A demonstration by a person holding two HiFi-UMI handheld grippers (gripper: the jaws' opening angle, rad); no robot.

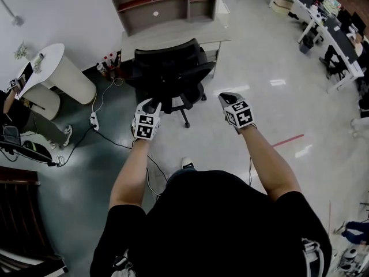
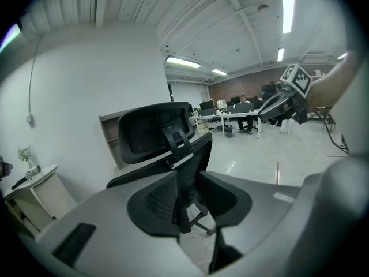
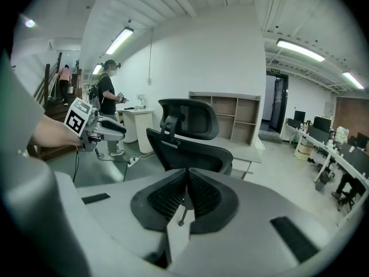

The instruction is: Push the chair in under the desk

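Two things set the step: the black office chair (image 1: 167,74) stands with its backrest toward the person and its seat at the front edge of the desk (image 1: 173,36), while its star base and castors are out on the open floor, so it does not look tucked in. The left gripper (image 1: 152,105) is up at the lower left of the backrest. Its jaws stand moderately apart and hold nothing, and the chair's back and support post show through the gap. Whether its tips actually touch the backrest cannot be told. The right gripper (image 1: 226,96) hangs beside the chair on its right, apart from it, its jaws closed to a thin slit with nothing between them. My judgement is that the step in hand is getting both grippers against the chair's back, or a push with only the left one engaged. The next move calls for the right gripper to come in against the right side of the backrest. Then an even, level shove toward the desk is needed, so the castors roll straight and the seat slides under the desktop below the shelf unit (image 1: 164,2).
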